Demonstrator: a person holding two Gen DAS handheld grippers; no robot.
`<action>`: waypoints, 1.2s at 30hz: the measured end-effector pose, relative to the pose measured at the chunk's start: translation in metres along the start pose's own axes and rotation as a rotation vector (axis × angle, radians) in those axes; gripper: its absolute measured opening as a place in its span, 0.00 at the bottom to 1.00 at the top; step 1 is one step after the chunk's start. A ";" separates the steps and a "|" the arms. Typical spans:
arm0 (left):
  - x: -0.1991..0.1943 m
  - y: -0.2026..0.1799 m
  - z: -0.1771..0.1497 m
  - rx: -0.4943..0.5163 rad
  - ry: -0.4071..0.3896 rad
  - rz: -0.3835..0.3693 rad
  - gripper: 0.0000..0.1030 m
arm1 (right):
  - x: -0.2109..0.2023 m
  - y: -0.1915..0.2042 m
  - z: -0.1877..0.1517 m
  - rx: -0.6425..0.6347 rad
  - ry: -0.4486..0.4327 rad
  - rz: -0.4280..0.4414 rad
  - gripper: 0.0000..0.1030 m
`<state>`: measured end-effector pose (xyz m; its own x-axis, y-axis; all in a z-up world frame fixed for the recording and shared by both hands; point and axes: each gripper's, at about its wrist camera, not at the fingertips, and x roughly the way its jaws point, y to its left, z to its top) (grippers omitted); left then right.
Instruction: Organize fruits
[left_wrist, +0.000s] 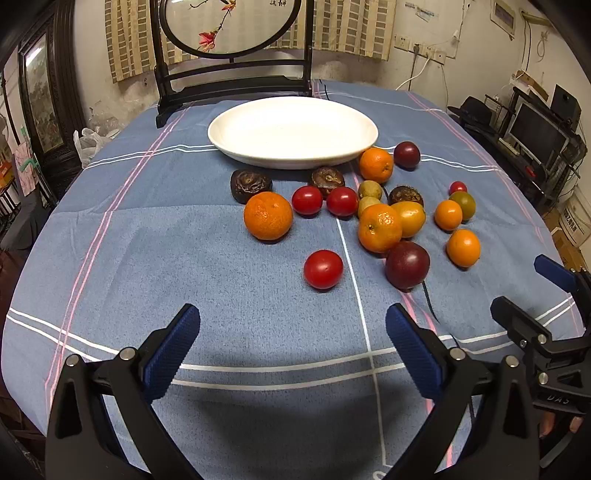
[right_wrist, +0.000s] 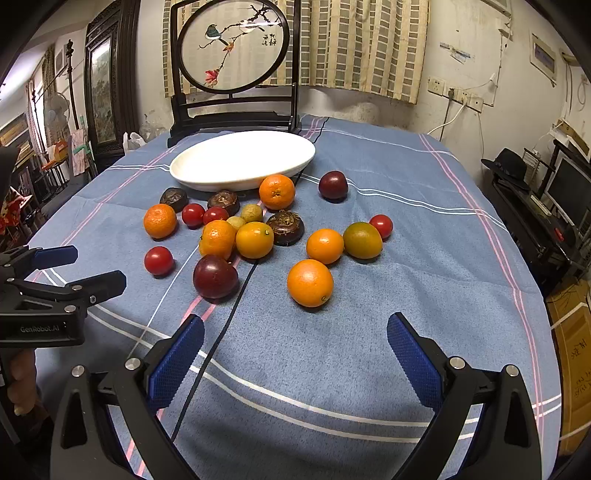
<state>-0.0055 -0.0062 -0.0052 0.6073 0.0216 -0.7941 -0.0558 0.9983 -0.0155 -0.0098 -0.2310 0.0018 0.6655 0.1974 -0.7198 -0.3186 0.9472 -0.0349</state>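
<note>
**Blue-checked tablecloth, empty plate, fruit lying ahead of both grippers**

Blue cloth with white and pink stripes is covering the table (left_wrist: 129, 258), and both tools are hovering over its near, bare stretch with nothing between their fingers.

The left gripper (left_wrist: 291, 343) is holding its jaws wide apart, empty. Straight ahead of the gap, and nearest to it, a red tomato (left_wrist: 323, 268) is sitting alone on the cloth, apart from its neighbours; being round, it is offering no long axis to line up with. Just right of it a dark plum (left_wrist: 407, 264) is lying close beside a mandarin (left_wrist: 379, 228).

The right gripper (right_wrist: 295, 347) is likewise standing with jaws spread and empty. Directly ahead of it an orange (right_wrist: 310, 283) is resting by itself, with open cloth on every side. The same dark plum is lying forward and to its left, beside a thin black cord (right_wrist: 229, 314) that is running toward the near edge.

Beyond these, the main cluster of fruit is sitting packed together, several pieces touching, just in front of the white plate (left_wrist: 229, 129), which is holding nothing. One mandarin is lying against the plate's rim.

Judging from this, sorting has not begun: each hand is nearer its own lone fruit, and those are looking like the easier first picks. Room is ample on the near side; the crowded middle is risking knocks and rolling. Behind the plate a dark-framed screen (right_wrist: 232, 48) is closing off the far side.
</note>
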 end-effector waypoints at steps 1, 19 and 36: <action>0.000 0.000 0.000 0.000 0.000 0.000 0.96 | 0.000 0.000 0.000 0.000 -0.001 0.001 0.97; -0.001 0.000 -0.002 -0.003 -0.001 0.001 0.96 | -0.001 0.001 -0.004 0.003 0.003 0.000 0.97; -0.001 0.000 -0.004 -0.007 0.003 0.002 0.96 | -0.001 0.000 -0.005 0.004 0.004 0.002 0.97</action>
<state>-0.0089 -0.0068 -0.0067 0.6048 0.0234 -0.7961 -0.0627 0.9979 -0.0183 -0.0139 -0.2321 -0.0004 0.6623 0.1980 -0.7226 -0.3171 0.9479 -0.0309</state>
